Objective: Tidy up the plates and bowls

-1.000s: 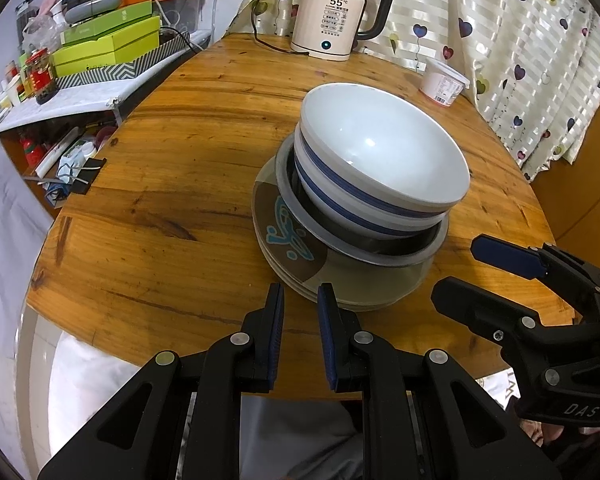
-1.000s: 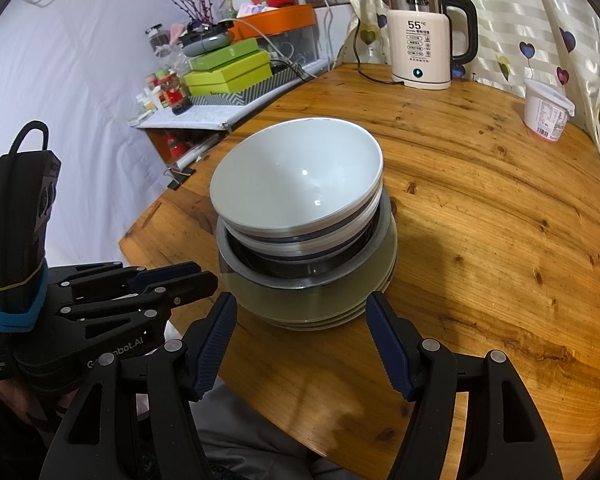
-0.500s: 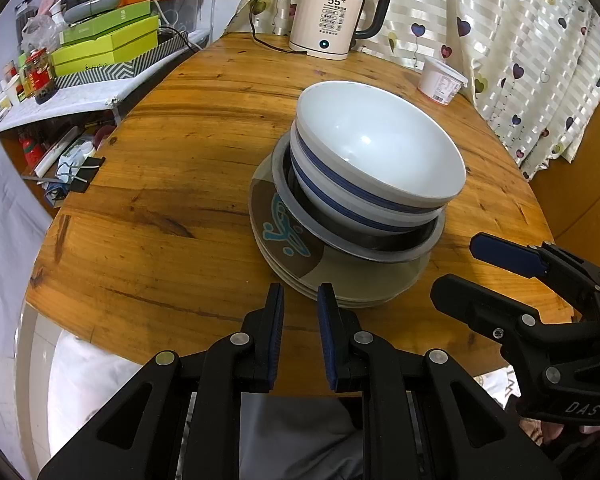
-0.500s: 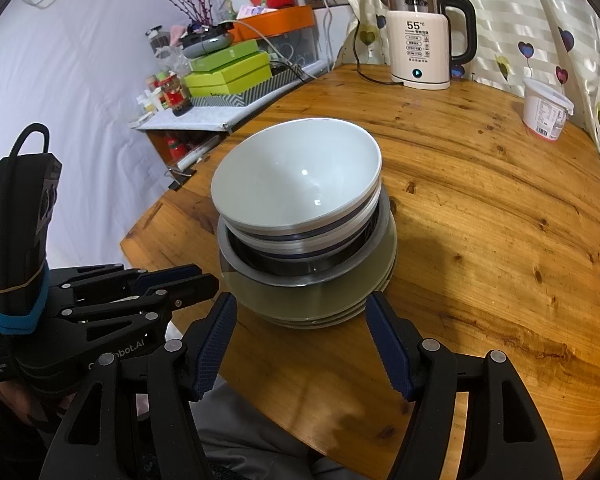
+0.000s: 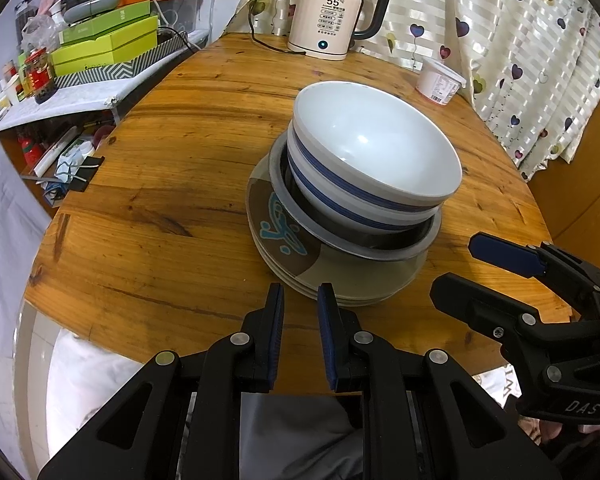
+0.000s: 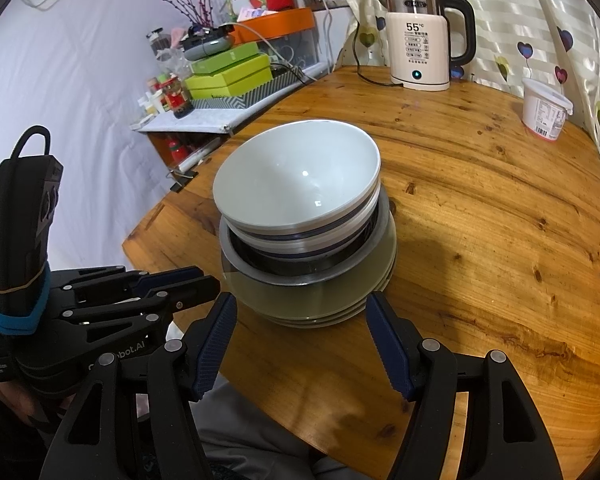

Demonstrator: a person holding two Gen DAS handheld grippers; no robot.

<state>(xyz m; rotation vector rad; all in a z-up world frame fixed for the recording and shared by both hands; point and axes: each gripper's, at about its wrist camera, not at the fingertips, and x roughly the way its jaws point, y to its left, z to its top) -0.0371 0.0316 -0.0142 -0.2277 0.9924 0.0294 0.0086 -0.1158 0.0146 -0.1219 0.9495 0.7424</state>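
Observation:
A stack stands on the round wooden table (image 5: 180,152): white bowls with blue bands (image 5: 376,152) nested in a metal-rimmed dish (image 5: 380,246), on several olive plates (image 5: 292,256) with a turquoise pattern. The stack also shows in the right wrist view (image 6: 300,184). My left gripper (image 5: 300,300) is nearly shut and empty, just in front of the plates' near edge. My right gripper (image 6: 300,312) is open and empty, its fingers either side of the plates' near edge; it also shows in the left wrist view (image 5: 496,272).
An electric kettle (image 5: 332,16) and a white tub (image 5: 438,82) stand at the table's far side by the curtain. Green boxes (image 5: 108,46) and clutter sit on a shelf to the left. The table's near edge is right below both grippers.
Both grippers have edged very slightly; the stack sits a little lower and nearer in the left view. Jaws are unchanged.

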